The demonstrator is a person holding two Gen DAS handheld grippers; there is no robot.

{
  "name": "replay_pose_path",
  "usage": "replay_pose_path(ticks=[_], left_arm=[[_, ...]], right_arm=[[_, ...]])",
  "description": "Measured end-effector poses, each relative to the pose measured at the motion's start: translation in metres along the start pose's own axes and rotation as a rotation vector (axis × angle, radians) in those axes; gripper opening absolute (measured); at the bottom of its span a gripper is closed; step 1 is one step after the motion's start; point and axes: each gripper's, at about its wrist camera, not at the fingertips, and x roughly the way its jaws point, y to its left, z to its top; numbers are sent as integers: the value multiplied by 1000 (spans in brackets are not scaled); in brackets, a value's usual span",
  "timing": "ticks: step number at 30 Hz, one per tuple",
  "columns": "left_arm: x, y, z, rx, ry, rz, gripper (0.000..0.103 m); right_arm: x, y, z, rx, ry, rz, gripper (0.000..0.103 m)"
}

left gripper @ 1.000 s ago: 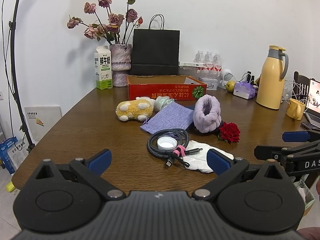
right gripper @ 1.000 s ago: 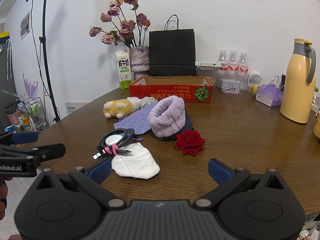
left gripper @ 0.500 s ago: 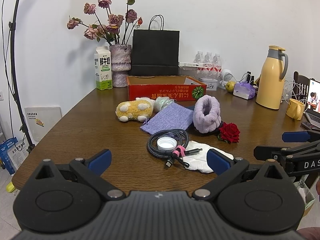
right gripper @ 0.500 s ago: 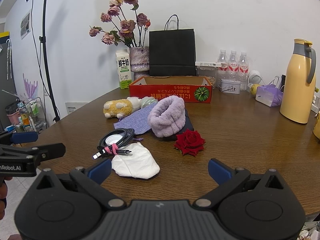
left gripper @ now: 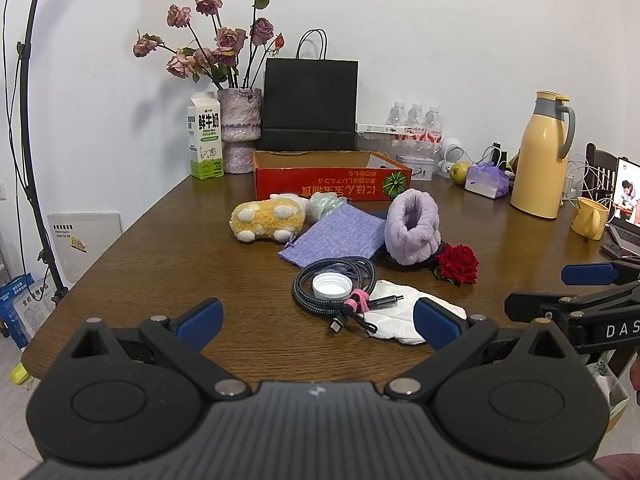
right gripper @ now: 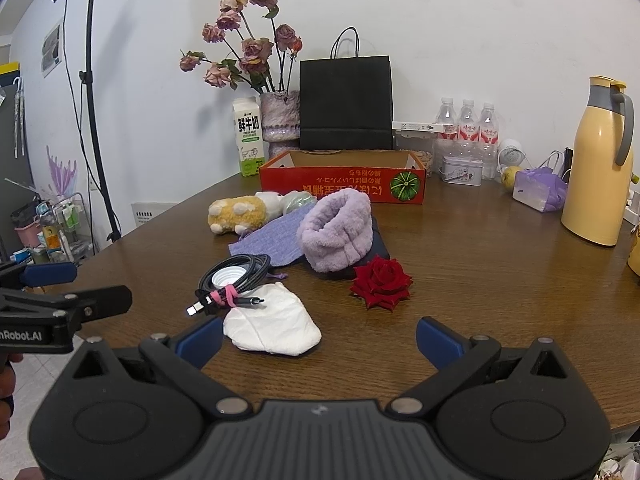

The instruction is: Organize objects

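Two grippers: left gripper (left gripper: 318, 318) and right gripper (right gripper: 318, 338), both spread wide with nothing between the blue pads, both hanging at the near edge of the brown wooden table (left gripper: 168, 264).
Near pile: coiled black braided cable (left gripper: 334, 286) ringing a white plastic cap (left gripper: 332, 286), its plug ends lying on a crumpled white cloth (right gripper: 274, 326).
Right of that: red fabric rose (right gripper: 382, 282), touching a fluffy lilac headband (right gripper: 338, 236).
Behind: lilac woven pouch (left gripper: 334, 234), yellow plush toy (left gripper: 266, 224).
Far end: open red cardboard box (left gripper: 332, 182), just before a black paper bag (left gripper: 310, 104).

Cable (left gripper: 334, 285) on cloth (left gripper: 400, 317); cap (left gripper: 332, 285) in coil; box (left gripper: 332, 179) behind.
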Motion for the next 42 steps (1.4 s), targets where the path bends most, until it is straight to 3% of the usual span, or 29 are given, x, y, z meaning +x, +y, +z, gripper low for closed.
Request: replay_pose_path(ticks=[15, 42], left_arm=[[11, 7, -5, -1, 21, -5, 103], [65, 34, -12, -51, 120, 17, 103]], right_arm=[[17, 2, 0, -24, 37, 61, 103], [122, 21, 5, -192, 201, 180, 100]])
